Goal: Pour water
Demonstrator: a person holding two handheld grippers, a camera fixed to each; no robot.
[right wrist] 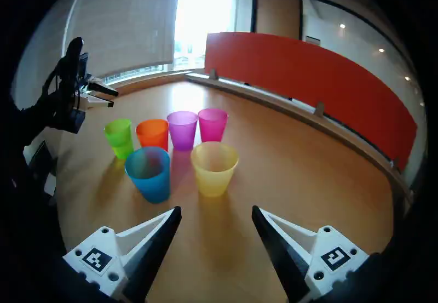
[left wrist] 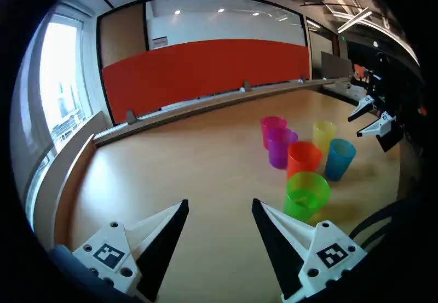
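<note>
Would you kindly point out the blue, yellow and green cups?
blue cup (right wrist: 149, 185), right gripper view, front wall.
yellow cup (right wrist: 214, 182), right gripper view, front wall.
green cup (left wrist: 298, 210), left gripper view, outer wall.

The right gripper (right wrist: 214, 211) hangs over a wooden tabletop (right wrist: 312, 166), its fingers spread wide with nothing between them. Just ahead stand a blue cup (right wrist: 148, 173) and a yellow cup (right wrist: 214, 167). Behind them runs a row of green (right wrist: 119, 137), orange (right wrist: 153, 133), purple (right wrist: 182, 129) and pink cups (right wrist: 212, 124). The left gripper (right wrist: 114, 98) is at the far left.
</note>
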